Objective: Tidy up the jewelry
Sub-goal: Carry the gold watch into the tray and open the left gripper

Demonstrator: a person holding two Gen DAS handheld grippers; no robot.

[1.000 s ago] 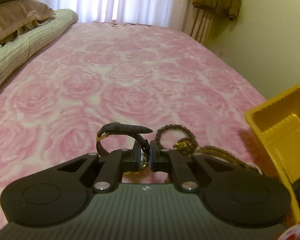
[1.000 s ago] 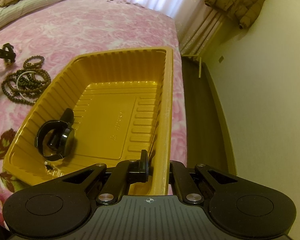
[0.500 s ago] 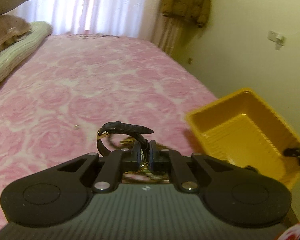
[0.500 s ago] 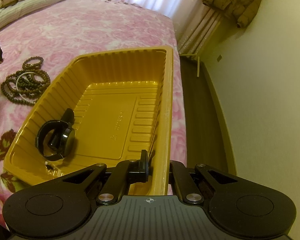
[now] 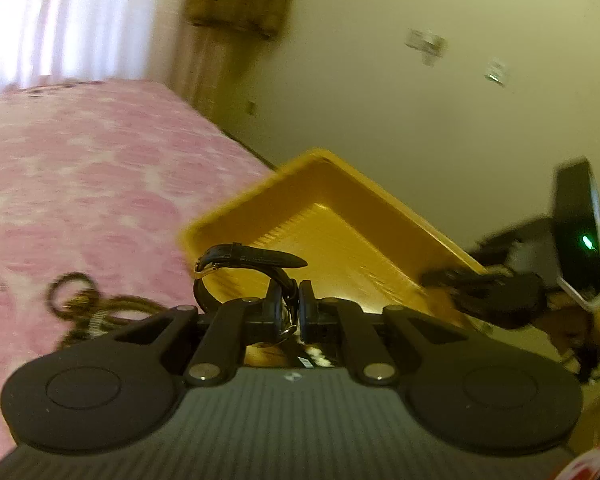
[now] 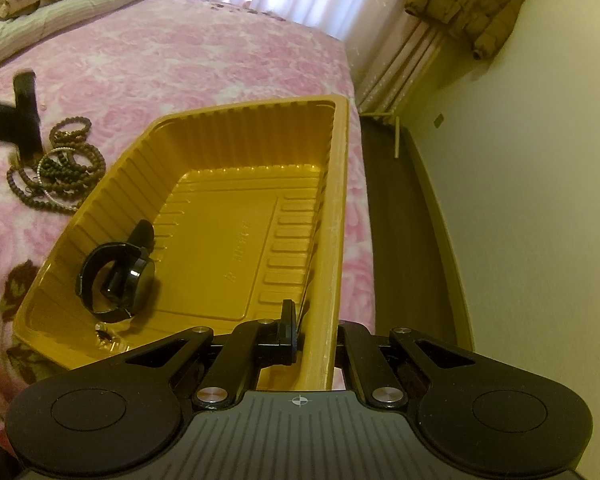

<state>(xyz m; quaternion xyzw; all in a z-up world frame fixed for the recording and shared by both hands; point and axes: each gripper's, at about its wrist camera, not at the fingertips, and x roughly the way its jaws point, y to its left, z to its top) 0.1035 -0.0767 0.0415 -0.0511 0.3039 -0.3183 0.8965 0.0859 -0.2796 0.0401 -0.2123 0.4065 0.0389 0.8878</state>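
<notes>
- Pink rose-patterned bedspread [image 6: 188, 52]: covers the bed and carries every item below.
- Left gripper [image 5: 289, 308]: black two-finger tool, jaws pressed together on a black leather-strap wristwatch with a gold buckle [image 5: 244, 258]; the watch is lifted clear of the bedspread, its strap looping up in front of the tray's near corner. In the right wrist view this gripper shows only as a dark blur at the left edge.
- Heap of brown wooden bead bracelets and a pale beaded ring [image 6: 60, 164]: lies on the bedspread just beside the tray's left wall.
- Yellow ribbed plastic tray [image 6: 244, 120]: rectangular, resting on the bedspread near the bed's right edge.
- Black round-faced wristwatch with a looped band [image 6: 120, 280]: lies inside the tray, near its left wall.
- Right gripper [image 6: 314, 334]: black two-finger tool, jaws clamped on the tray's right rim, one finger inside the wall, the other outside.
- Brown padded jacket [image 6: 468, 0]: hangs on the far wall.
</notes>
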